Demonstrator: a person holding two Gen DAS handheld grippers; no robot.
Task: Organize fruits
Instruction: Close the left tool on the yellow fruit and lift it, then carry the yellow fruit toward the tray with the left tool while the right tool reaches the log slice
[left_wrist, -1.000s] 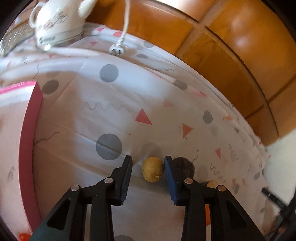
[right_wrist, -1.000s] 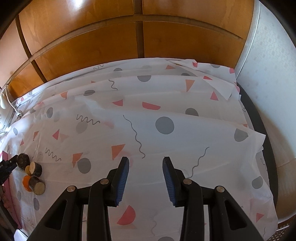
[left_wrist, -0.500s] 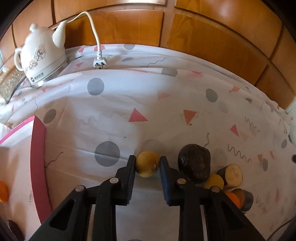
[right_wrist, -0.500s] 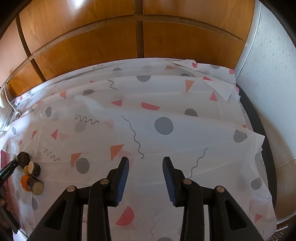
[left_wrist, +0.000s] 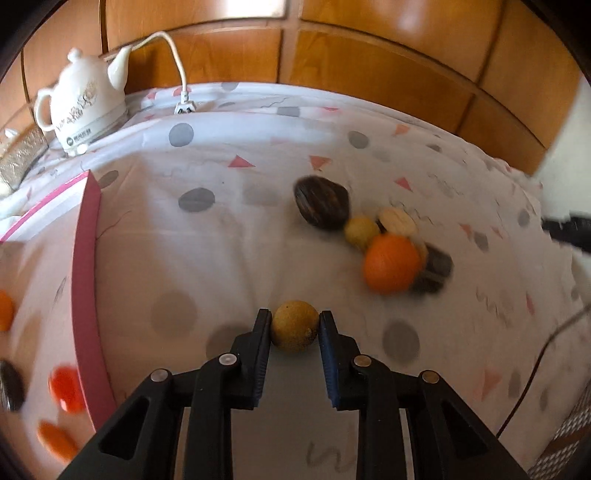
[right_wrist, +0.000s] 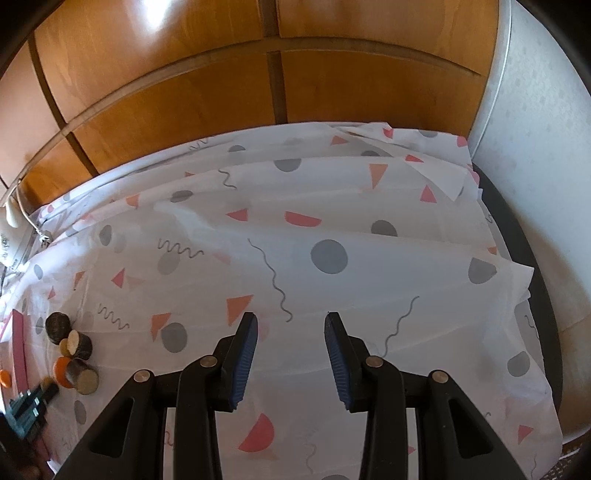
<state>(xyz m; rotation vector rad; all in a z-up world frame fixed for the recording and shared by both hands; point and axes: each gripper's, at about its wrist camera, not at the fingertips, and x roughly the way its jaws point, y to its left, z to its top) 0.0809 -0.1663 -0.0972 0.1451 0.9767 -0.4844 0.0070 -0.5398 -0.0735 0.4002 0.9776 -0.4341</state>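
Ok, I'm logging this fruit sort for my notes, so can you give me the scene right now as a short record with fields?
surface: patterned tablecloth
left gripper: shut on small yellow fruit
right gripper: open, empty
loose pile: orange, dark brown fruit, cut pieces
container: pink-rimmed box, orange and dark pieces inside
background: white teapot, wood panelling

Both wrist views angled down at tablecloth (left_wrist: 258, 229); share fruit pile (right_wrist: 72, 350).
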